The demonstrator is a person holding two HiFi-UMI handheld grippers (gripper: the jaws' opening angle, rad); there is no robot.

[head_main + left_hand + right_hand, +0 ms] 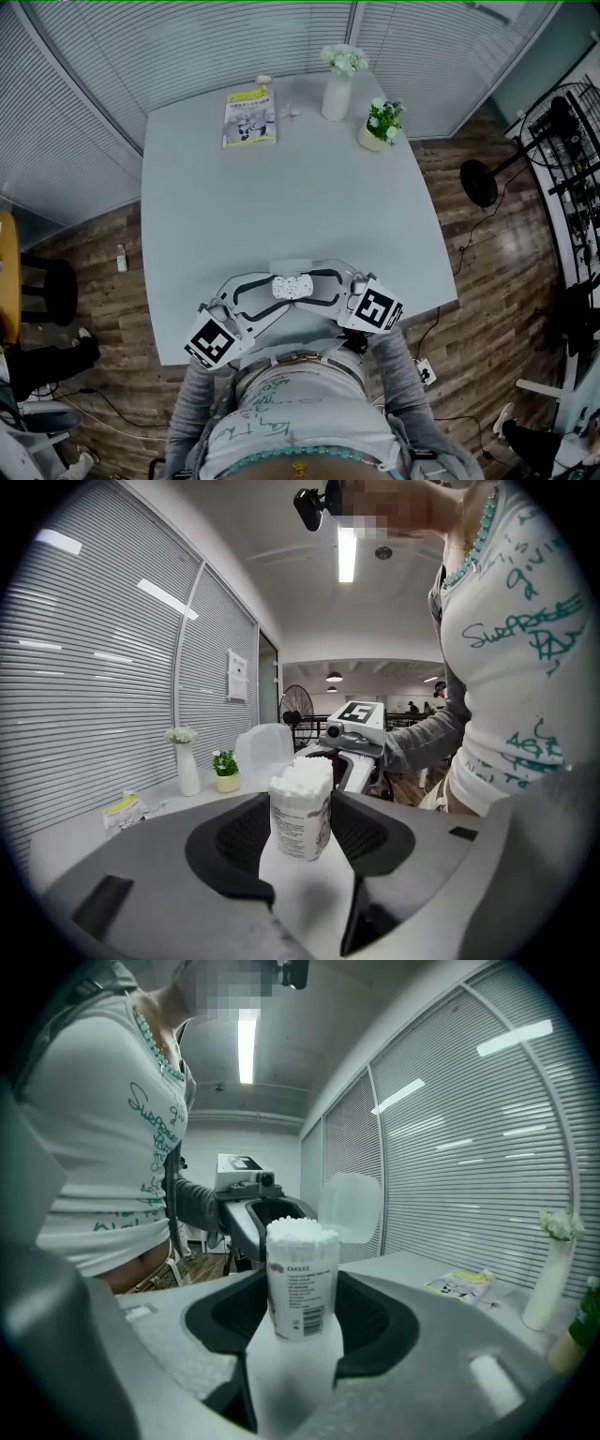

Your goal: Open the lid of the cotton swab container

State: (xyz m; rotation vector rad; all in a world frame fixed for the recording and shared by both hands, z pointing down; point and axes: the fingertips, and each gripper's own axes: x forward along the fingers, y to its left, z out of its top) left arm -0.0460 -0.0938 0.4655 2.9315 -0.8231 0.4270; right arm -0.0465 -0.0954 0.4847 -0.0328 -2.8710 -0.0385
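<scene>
The cotton swab container (292,287) stands upright near the front edge of the grey table (281,197). Its translucent lid (263,754) is flipped up behind it, and the white swab tips (301,1232) show on top. My left gripper (278,290) reaches in from the left, its jaws closed against the container's sides (300,813). My right gripper (308,288) comes in from the right, with its jaws standing wide on either side of the container (301,1283) and not pressing on it. In each gripper view the opposite gripper is partly hidden behind the container.
At the table's far side lie a yellow booklet (249,116), a white vase with flowers (337,86) and a small potted plant (382,124). A fan (483,183) stands on the wooden floor to the right. The person's torso is right at the table's front edge.
</scene>
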